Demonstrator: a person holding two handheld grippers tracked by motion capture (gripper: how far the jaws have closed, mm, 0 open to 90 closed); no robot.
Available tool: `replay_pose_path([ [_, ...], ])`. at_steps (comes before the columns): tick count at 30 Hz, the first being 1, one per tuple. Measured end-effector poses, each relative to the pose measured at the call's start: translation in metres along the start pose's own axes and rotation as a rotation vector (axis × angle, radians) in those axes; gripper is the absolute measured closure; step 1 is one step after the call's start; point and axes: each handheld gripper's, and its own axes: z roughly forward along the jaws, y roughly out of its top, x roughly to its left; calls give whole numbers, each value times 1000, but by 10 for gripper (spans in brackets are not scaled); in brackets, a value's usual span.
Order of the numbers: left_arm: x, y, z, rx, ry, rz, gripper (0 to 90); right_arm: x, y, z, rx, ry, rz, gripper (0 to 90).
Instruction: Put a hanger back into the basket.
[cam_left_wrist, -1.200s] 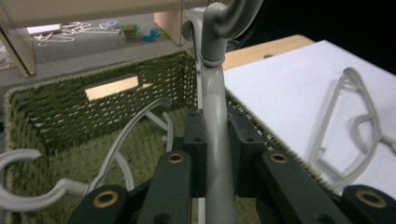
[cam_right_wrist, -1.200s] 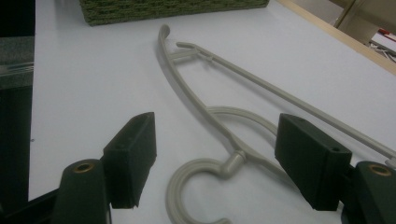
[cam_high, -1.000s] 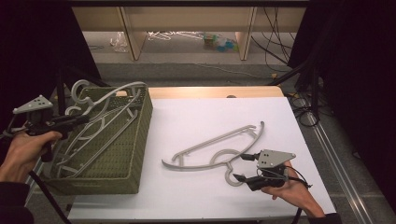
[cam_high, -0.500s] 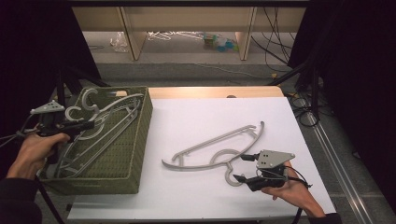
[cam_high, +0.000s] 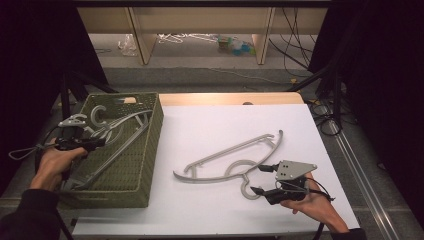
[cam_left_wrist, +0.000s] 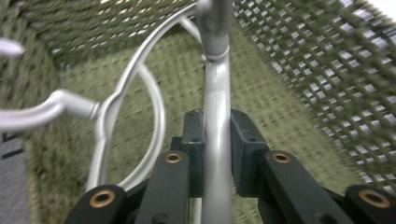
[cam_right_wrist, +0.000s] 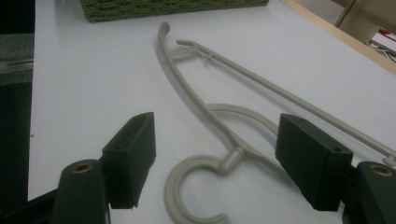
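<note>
The green woven basket (cam_high: 142, 150) sits at the table's left end. The person's left hand (cam_high: 50, 162) reaches into it, its left gripper (cam_left_wrist: 217, 154) clamped on the bar of a grey plastic hanger (cam_left_wrist: 215, 93) lying inside. Right of the basket, a second grey hanger (cam_high: 235, 160) lies flat on the white tabletop (cam_high: 210, 127); the right gripper (cam_right_wrist: 217, 161), resting low, straddles its hook with jaws wide, pads apart from it.
</note>
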Motion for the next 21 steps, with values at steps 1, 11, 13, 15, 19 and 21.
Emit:
replay_pose_path([
  [1,2,-2,1,16,20,6,772,0,0,0,0,0,1,295],
  [11,12,-11,5,-4,99,-28,774,0,-1,0,3,-4,7,283],
  [13,13,-11,4,23,111,-33,772,0,-2,0,4,-3,8,283],
  [15,15,-12,6,16,119,-50,769,0,-2,0,3,-3,7,282],
  [19,18,-15,3,-3,170,-89,726,0,-2,0,2,-6,9,280],
  [21,19,-17,-2,-29,194,-116,695,0,-3,1,4,-5,10,279],
])
